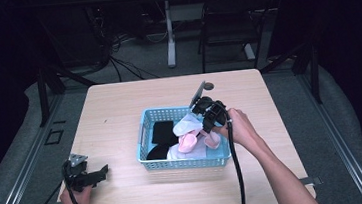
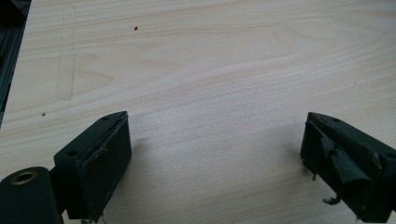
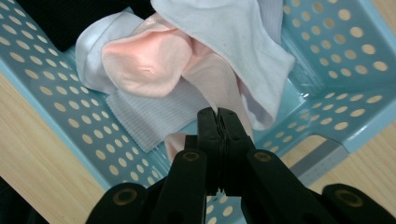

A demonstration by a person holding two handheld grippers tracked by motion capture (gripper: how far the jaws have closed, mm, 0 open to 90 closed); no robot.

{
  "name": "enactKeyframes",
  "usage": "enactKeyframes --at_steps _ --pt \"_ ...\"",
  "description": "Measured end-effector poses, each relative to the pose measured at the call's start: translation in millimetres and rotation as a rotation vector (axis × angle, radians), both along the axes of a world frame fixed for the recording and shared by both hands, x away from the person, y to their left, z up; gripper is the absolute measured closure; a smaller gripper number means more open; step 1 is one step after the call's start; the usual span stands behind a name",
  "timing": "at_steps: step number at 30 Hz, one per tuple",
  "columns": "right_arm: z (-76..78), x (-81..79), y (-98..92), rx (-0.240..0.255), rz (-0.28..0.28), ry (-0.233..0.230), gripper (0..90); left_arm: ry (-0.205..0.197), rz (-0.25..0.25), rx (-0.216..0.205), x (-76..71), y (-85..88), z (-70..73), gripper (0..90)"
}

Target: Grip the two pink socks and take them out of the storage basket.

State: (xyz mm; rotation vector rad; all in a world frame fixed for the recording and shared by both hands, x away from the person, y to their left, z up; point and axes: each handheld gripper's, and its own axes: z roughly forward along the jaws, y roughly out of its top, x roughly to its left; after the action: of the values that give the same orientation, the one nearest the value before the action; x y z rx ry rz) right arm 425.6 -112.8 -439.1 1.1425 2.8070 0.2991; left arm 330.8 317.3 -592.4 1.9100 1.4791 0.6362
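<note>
A soft pink sock (image 3: 205,79), smooth knit with a rounded toe, hangs from the right tongs (image 3: 217,116), whose jaws are pinched tight on its fabric. It dangles over the basket (image 3: 327,70), a light blue plastic one with straight walls punched with round holes. Under and around it lie a white sock (image 3: 229,32), a ribbed white cloth (image 3: 144,116) and black cloth (image 1: 164,131). The basket stands near the middle of the desk (image 1: 119,103), pale wood with visible grain. The left tongs (image 2: 215,158) rest at the desk's near left corner, jaws spread wide with only bare wood between them.
</note>
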Motion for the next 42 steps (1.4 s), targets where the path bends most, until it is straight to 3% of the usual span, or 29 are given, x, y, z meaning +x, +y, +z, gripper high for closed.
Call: enactKeyframes --at_steps 20,27,42 --pt "45.3 -6.1 -9.3 0.054 -0.010 -0.077 89.2 0.000 0.000 0.000 0.0 0.0 0.0 8.7" --pt "68.6 -11.8 -12.7 0.086 -0.006 -0.112 89.1 0.000 0.000 0.000 0.0 0.0 0.0 8.7" --pt "95.7 -17.0 -17.8 0.092 -0.010 -0.148 89.0 0.001 0.000 -0.001 -0.1 0.0 0.0 8.7"
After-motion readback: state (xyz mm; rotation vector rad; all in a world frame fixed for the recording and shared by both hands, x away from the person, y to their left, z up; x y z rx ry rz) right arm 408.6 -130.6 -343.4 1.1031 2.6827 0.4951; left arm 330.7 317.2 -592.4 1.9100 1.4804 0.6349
